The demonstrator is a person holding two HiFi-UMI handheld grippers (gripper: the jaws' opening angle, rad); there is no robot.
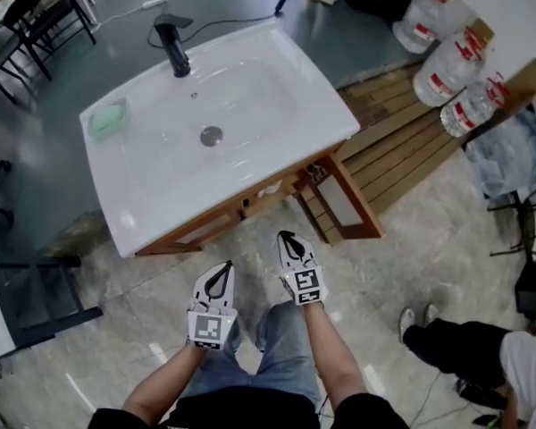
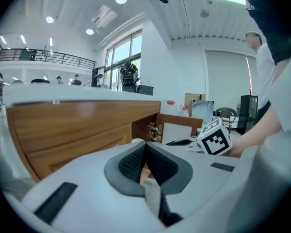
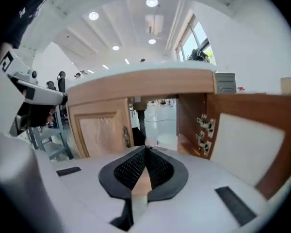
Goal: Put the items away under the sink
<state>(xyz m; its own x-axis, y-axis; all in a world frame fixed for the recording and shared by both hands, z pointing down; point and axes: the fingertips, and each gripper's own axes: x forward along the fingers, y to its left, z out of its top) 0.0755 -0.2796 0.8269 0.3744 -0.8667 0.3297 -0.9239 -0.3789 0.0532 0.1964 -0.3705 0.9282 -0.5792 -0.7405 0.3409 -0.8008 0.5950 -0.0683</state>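
The white sink (image 1: 152,226) rests on a wooden cabinet (image 1: 216,224), whose right door (image 1: 348,206) stands open. Both grippers hover side by side just in front of the cabinet, above the person's knees. My left gripper (image 1: 219,272) (image 2: 145,145) is shut with nothing between its pads. My right gripper (image 1: 288,238) (image 3: 145,148) is also shut and empty, and points into the open cabinet. Through that opening the right gripper view shows the drain pipe (image 3: 139,116) and a white container (image 3: 167,141) on the floor inside, beside the hinged door (image 3: 247,142). Most of the inside is hidden.
A black faucet (image 1: 173,46) and a green soap dish (image 1: 108,119) sit on the sink. A wooden pallet (image 1: 402,141) and large water bottles (image 1: 448,68) lie to the right. Another person's legs (image 1: 456,342) are at the lower right, and a dark chair (image 1: 31,302) stands at the left.
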